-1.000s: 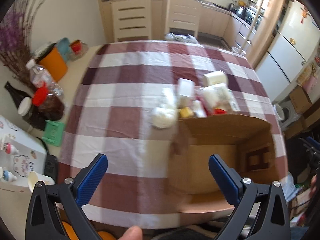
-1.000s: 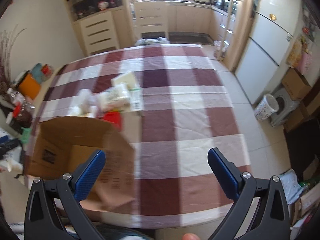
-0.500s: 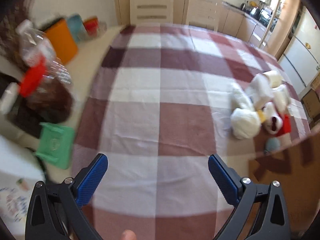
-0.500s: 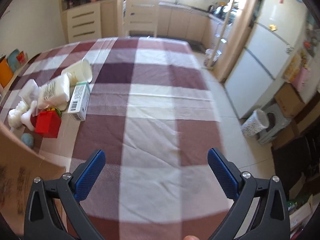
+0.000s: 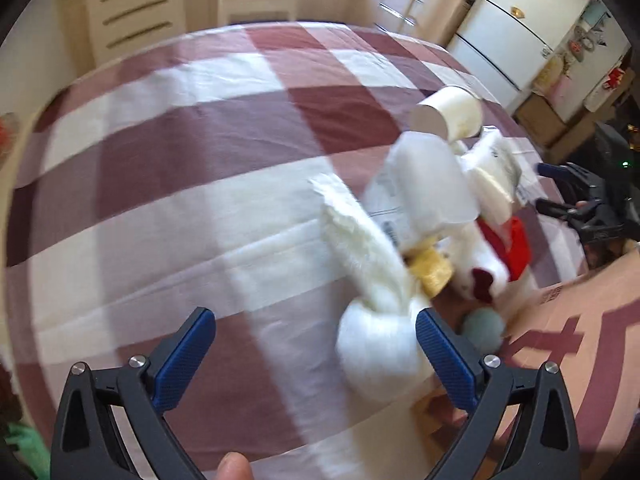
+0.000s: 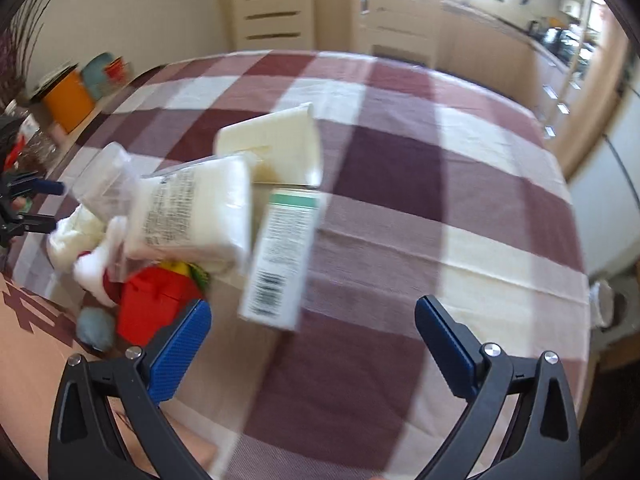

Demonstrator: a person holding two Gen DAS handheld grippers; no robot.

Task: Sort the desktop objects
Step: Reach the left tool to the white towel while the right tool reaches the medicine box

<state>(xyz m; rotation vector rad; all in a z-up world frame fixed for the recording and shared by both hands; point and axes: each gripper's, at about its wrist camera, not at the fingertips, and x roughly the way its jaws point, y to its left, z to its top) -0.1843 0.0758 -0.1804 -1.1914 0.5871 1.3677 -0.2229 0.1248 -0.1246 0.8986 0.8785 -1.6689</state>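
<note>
Left wrist view shows the left gripper with its jaws wide apart and empty, low over the checked cloth; a white plush toy lies just beside its right finger. Right wrist view shows the right gripper, also spread and empty, near a green-and-white box. A cup, a white packet, a red block and a grey ball lie in one pile beside the cardboard box
</note>
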